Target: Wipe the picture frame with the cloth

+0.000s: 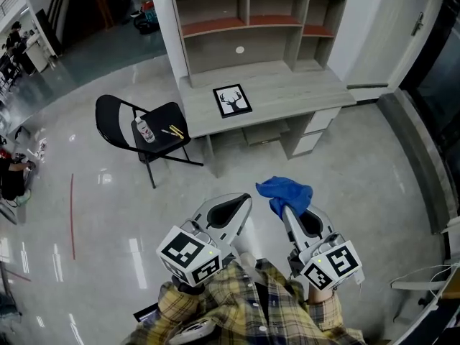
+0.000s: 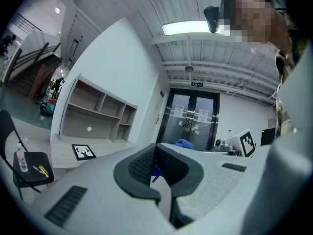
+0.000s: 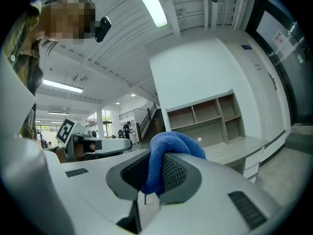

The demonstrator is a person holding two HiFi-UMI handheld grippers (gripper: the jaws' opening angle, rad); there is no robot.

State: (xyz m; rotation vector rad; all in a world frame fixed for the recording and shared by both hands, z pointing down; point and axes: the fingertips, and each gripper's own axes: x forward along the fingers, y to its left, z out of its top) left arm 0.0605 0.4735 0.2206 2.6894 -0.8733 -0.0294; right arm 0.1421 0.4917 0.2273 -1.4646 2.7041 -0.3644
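Open, glossy floor [image 1: 244, 175] stretches between the person [image 1: 244, 307] and the desk [image 1: 295, 88], giving a free approach to its front edge. The picture frame [image 1: 232, 100] lies flat near that edge, with bare desktop on either side of it. Behind it the hutch shelves [image 1: 248, 20] rise over the back of the desktop and limit the room above. A black folding chair [image 1: 115, 113] carrying a bottle [image 1: 145, 130] and yellow pens [image 1: 175, 131] stands just beside the desk's left end, crowding that side.
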